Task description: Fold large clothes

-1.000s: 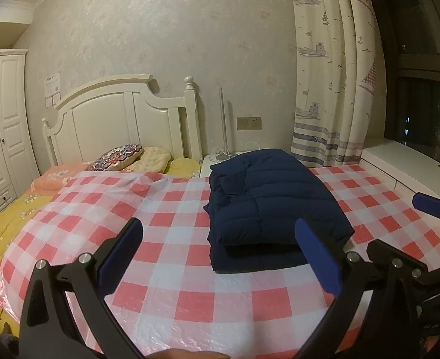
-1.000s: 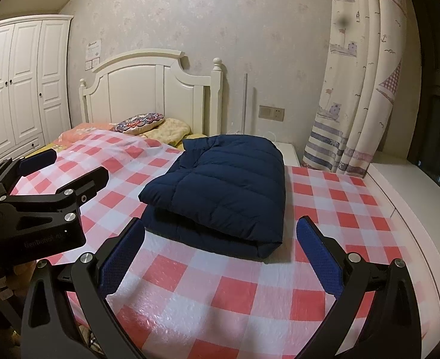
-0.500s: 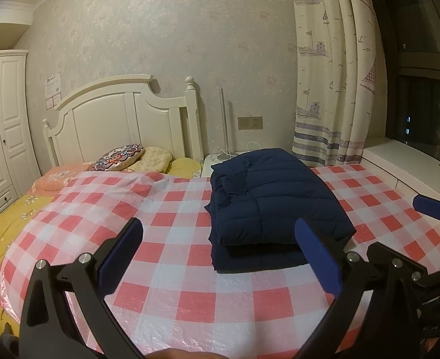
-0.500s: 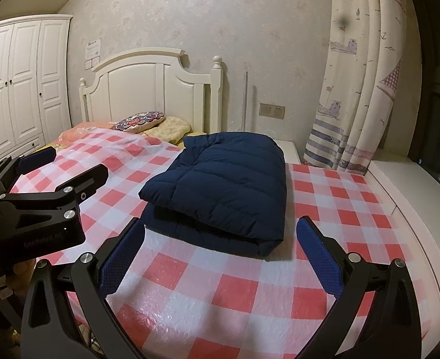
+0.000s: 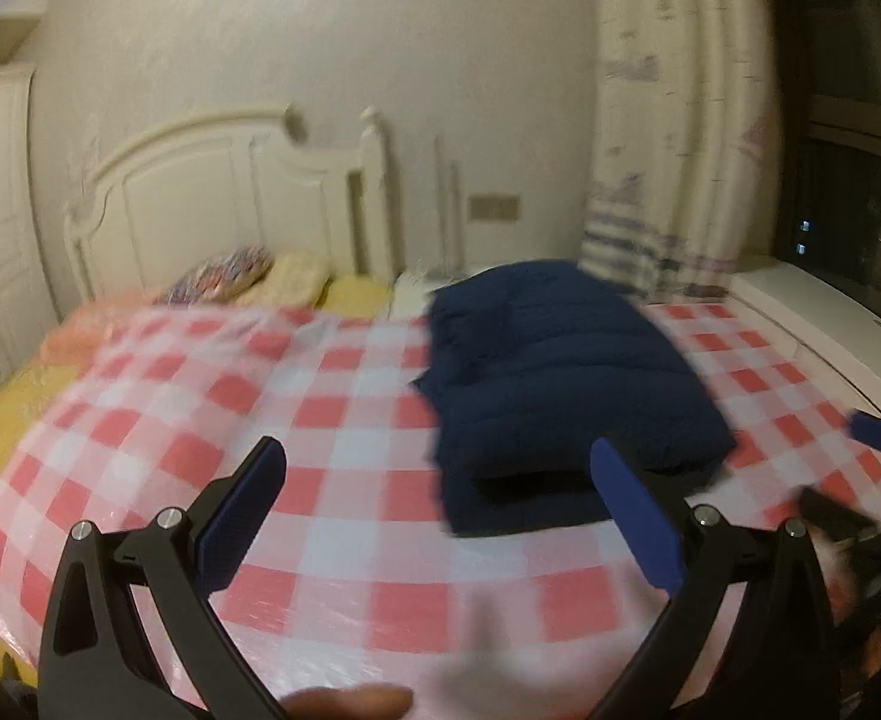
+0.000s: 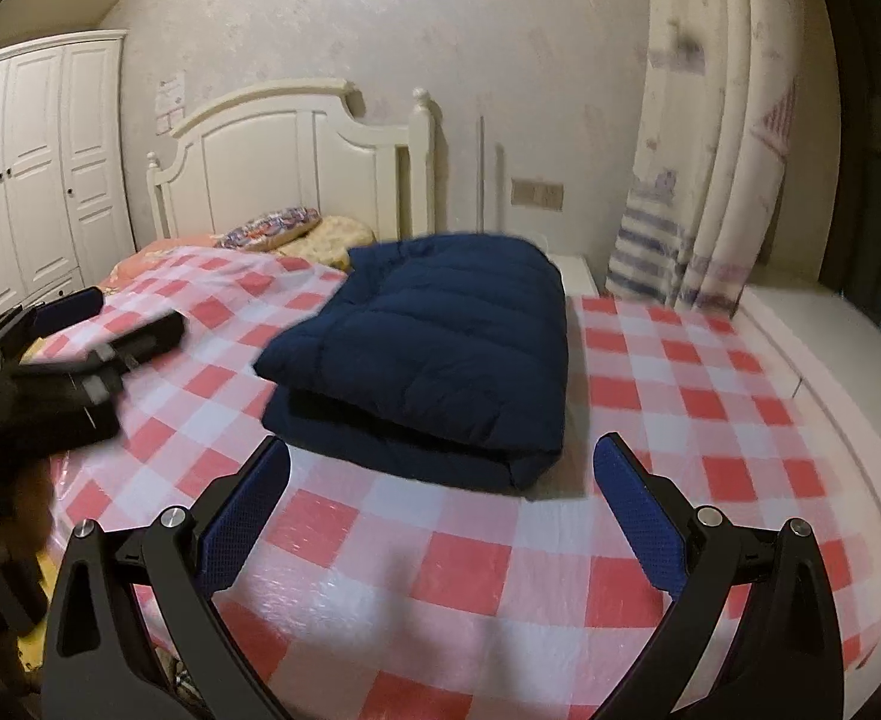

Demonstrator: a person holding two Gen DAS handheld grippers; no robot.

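- Lying folded on the checkered cover (image 6: 650,432), the navy padded jacket (image 6: 440,354) sits mid-bed
- Left gripper (image 5: 437,516) jaws spread wide, empty, short of it
- Right gripper (image 6: 440,516) likewise apart, holding nothing

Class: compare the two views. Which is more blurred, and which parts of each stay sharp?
Left wrist view: heavily smeared, jacket, cloth, headboard and curtain all streaked; only the left tongs stay crisp. Right wrist view: mostly sharp on the jacket and cloth, with blur on the left tongs at the picture's left edge and some on the curtain; right tongs crisp. Both show fisheye bending.
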